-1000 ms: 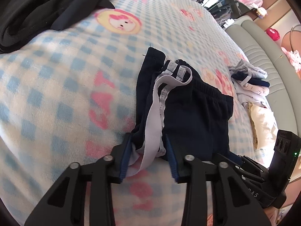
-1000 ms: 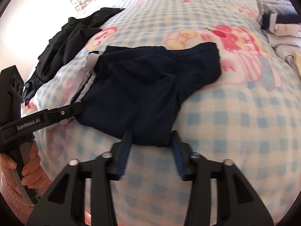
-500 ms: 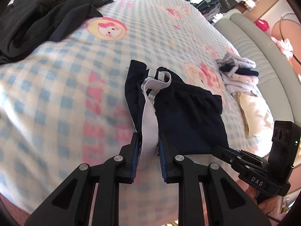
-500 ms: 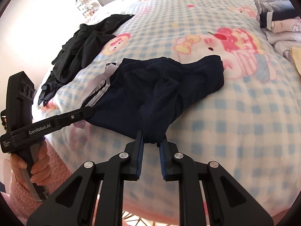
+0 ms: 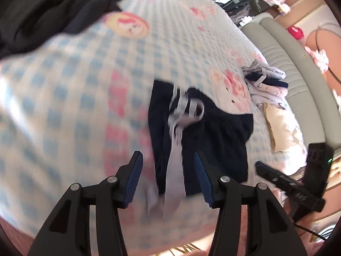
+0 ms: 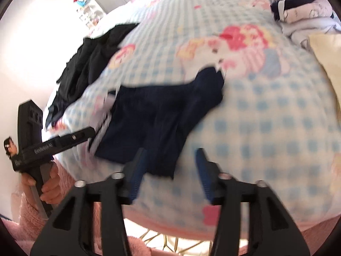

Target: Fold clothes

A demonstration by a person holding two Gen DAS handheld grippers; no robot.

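The navy shorts (image 5: 204, 140) lay crumpled on the checked blanket (image 5: 74, 89), at centre right of the left wrist frame and at centre of the right wrist frame (image 6: 162, 123). A pale grey waistband strip (image 5: 177, 149) ran down from a loop at the garment's upper part to its lower edge, ending between the left gripper's (image 5: 168, 177) fingers. Those fingers stood wide apart, blue pads (image 5: 133, 181) facing inward, holding nothing; the strip and the dark hem lay loose in the gap. In the right wrist view the right gripper (image 6: 170, 170) was likewise spread open, with the shorts' lower corner (image 6: 162, 166) lying near its left finger and not pinched. Both views were blurred by motion.

Each gripper showed in the other's frame: the right one at lower right of the left wrist view (image 5: 298, 181), the left one at left of the right wrist view (image 6: 53, 140), held by a hand (image 6: 45, 183) in a pink fluffy sleeve.

Farther out, a heap of black clothes (image 5: 42, 10) filled the upper left of the left wrist frame, well apart from the shorts. A stack of folded pale and navy garments (image 5: 266, 83) sat at right, beside a cream cushion (image 5: 281, 128), with a grey padded headboard (image 5: 298, 68) behind them.
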